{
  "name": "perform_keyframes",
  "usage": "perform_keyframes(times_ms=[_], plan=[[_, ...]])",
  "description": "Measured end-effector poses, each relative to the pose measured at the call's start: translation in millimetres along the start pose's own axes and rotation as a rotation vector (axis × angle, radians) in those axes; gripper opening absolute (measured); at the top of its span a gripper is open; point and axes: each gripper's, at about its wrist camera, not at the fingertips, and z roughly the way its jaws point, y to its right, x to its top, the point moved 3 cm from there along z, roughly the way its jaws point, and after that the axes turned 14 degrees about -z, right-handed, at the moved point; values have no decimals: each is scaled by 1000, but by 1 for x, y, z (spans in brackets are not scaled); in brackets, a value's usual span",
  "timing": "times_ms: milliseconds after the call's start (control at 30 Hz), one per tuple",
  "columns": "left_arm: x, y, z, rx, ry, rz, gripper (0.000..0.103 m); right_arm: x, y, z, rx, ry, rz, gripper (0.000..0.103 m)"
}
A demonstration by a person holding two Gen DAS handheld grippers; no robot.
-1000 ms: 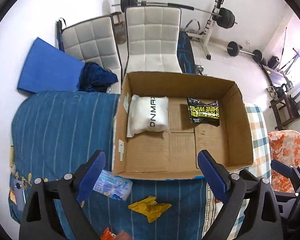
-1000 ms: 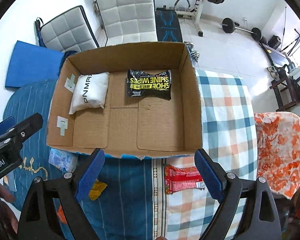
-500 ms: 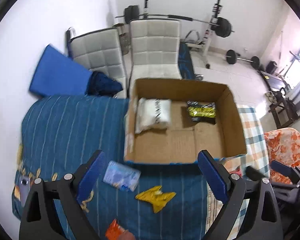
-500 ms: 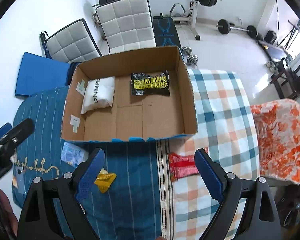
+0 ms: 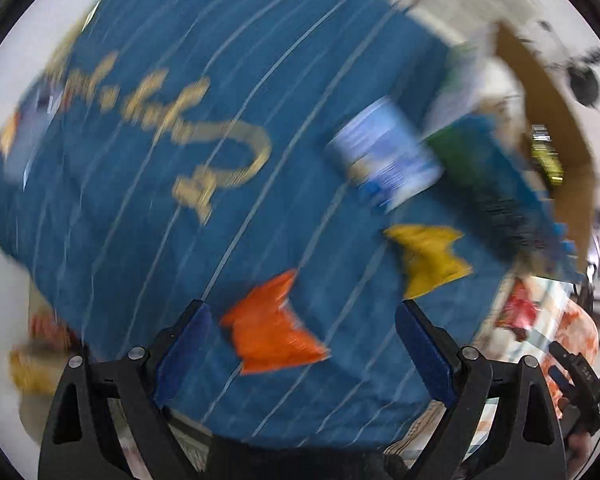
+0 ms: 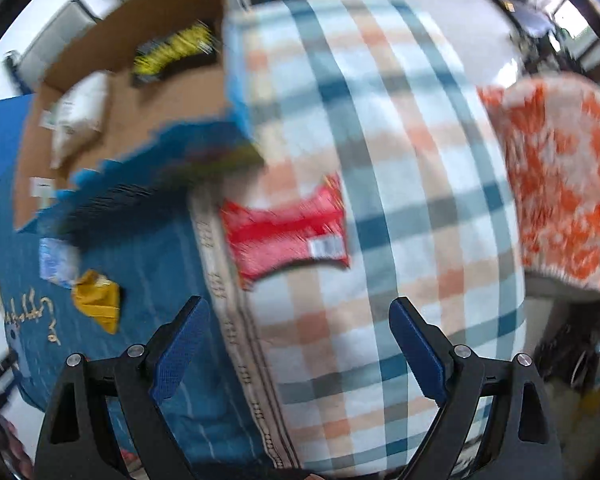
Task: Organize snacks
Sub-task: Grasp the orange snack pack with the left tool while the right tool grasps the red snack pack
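Observation:
My left gripper [image 5: 302, 344] is open just above an orange snack packet [image 5: 270, 330] lying on the blue striped cover. A yellow packet [image 5: 430, 258] and a blue-and-white packet [image 5: 384, 158] lie further right, near the cardboard box [image 5: 556, 120]. My right gripper [image 6: 298, 336] is open over the checked cloth, a little short of a red snack packet [image 6: 288, 232]. The box [image 6: 172, 96] holds a white packet [image 6: 78, 114] and a black-and-yellow packet [image 6: 172, 50]. Both views are blurred by motion.
The blue striped cover [image 5: 148, 216] meets a checked cloth [image 6: 400, 160] along a seam. An orange floral cushion [image 6: 560, 176] lies at the right edge. In the right wrist view the yellow packet [image 6: 98, 300] and blue-and-white packet [image 6: 56, 260] lie left of the seam.
Both grippers have swung down and come much closer to the surface. The left now hangs over the orange packet, the right near the red packet. The box has slid toward the frames' upper edges.

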Motion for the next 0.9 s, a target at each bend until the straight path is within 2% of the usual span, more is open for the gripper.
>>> perform_keyframes(times_ms=[100, 167, 267, 433, 533, 600, 667, 733, 800, 833, 900], plan=[[-7, -28, 36, 27, -91, -82, 93, 2, 11, 25, 7, -43, 30, 93], [-11, -39, 58, 39, -141, -113, 93, 9, 7, 34, -4, -33, -39, 93], [-16, -47, 84, 82, -189, -113, 93, 21, -12, 46, -91, -66, -286, 93], [-23, -56, 110, 87, -255, -143, 93, 25, -48, 73, -364, -115, -797, 93], [-25, -58, 119, 69, -273, -153, 93, 25, -59, 94, -409, -163, -974, 93], [-27, -59, 125, 66, -286, -156, 93, 26, -62, 109, -390, -209, -1023, 93], [-27, -58, 131, 65, -294, -157, 93, 28, -64, 110, -388, -173, -1048, 93], [-27, -56, 136, 58, -305, -154, 93, 27, -66, 110, -340, -169, -1029, 84], [-26, -56, 136, 43, -299, -144, 81, 24, -67, 110, -316, -166, -994, 76], [-24, -51, 135, 44, -287, -126, 66, 22, -66, 110, -311, -170, -976, 73], [-25, -41, 130, 57, -260, -85, 62, 16, -62, 110, -297, -181, -940, 64]])
